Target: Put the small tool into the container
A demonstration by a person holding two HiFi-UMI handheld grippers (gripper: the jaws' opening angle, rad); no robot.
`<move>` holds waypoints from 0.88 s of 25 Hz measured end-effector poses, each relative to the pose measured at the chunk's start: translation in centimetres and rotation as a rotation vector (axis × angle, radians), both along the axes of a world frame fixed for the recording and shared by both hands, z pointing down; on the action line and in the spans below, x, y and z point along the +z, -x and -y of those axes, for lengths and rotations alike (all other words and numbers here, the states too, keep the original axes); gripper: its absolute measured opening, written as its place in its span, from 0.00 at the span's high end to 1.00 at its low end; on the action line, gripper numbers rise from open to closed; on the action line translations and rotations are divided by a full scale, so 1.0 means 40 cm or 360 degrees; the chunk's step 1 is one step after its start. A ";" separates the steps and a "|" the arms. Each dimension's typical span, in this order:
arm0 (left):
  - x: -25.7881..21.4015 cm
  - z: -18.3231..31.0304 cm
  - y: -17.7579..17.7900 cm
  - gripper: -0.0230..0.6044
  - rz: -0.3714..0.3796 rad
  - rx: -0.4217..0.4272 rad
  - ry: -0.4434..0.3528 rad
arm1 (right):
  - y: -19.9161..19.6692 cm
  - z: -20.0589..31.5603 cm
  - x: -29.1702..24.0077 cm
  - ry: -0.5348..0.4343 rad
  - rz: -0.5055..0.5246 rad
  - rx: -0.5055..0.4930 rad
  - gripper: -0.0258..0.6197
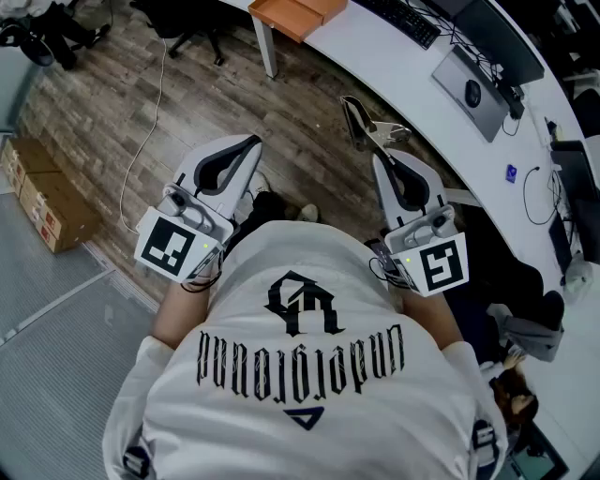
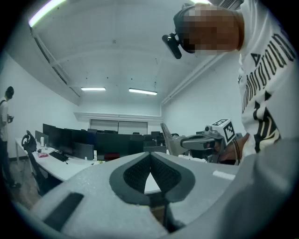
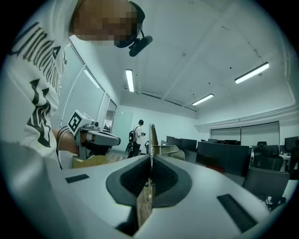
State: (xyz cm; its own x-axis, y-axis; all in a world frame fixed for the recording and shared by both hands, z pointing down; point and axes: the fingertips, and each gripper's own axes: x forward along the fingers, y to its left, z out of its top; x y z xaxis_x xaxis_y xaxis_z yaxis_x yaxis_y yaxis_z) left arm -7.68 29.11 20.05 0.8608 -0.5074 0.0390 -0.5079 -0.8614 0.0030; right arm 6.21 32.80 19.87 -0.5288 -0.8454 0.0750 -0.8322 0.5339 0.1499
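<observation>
Far from orange tray [image 1: 298,16], right hand-held gripper [image 1: 384,161] clamps tool [image 1: 361,120].

A wood-plank floor [image 1: 281,122] filled the upper left of the head view, bordered by a curved white desk [image 1: 394,66] carrying a keyboard [image 1: 398,19] and mouse [image 1: 472,93] at upper right. A cardboard box [image 1: 47,202] sat at the left edge. In the left gripper view, ceiling strip lights [image 2: 142,91] glowed above rows of dark monitors [image 2: 70,137].
</observation>
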 end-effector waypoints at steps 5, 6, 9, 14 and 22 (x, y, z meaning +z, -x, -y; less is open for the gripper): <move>0.008 -0.003 -0.014 0.94 0.0009 0.0002 0.0017 | -0.015 -0.003 0.002 -0.0001 0.0012 0.0003 0.94; 0.008 -0.004 -0.015 0.94 0.0008 0.0002 0.0016 | -0.016 -0.003 0.002 -0.0002 0.0016 0.0004 0.94; 0.008 -0.002 -0.016 0.94 0.0004 0.0006 0.0015 | -0.015 -0.001 0.007 0.0001 0.0011 0.0006 0.94; 0.016 0.018 -0.024 0.94 0.0004 0.0020 0.0030 | -0.020 0.021 0.016 0.0026 0.0015 0.0011 0.94; 0.028 0.076 0.013 0.94 -0.0011 0.0026 0.0047 | 0.019 0.082 0.012 0.0026 0.0008 0.0004 0.94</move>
